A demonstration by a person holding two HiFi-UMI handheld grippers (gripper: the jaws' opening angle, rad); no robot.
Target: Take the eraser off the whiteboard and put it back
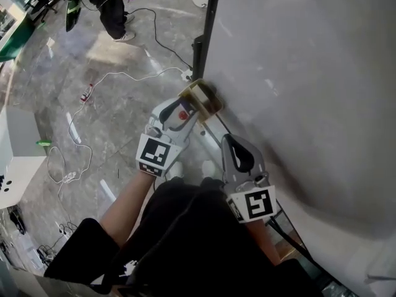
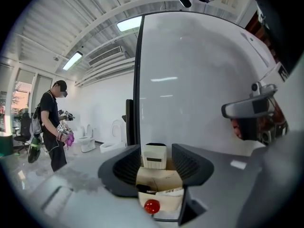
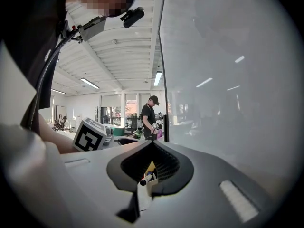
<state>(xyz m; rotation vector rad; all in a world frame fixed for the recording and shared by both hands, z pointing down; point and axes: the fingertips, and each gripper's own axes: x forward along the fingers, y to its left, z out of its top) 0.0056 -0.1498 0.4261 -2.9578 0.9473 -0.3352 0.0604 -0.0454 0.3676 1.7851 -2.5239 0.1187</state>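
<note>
Left gripper [image 2: 155, 149] released - jaws apart, eraser [image 2: 155, 156] straight ahead between pads, untouched, atop cardboard box [image 2: 159, 180] at whiteboard [image 2: 199, 80] edge. Right gripper [image 3: 153, 146] clenched, empty - farther off.

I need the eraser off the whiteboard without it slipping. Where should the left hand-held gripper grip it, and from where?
Grip the eraser across its two flat side faces, coming straight on as the left hand-held gripper points. It is a squarish block against the whiteboard, lined up between the open jaws, one flat side facing each.
</note>
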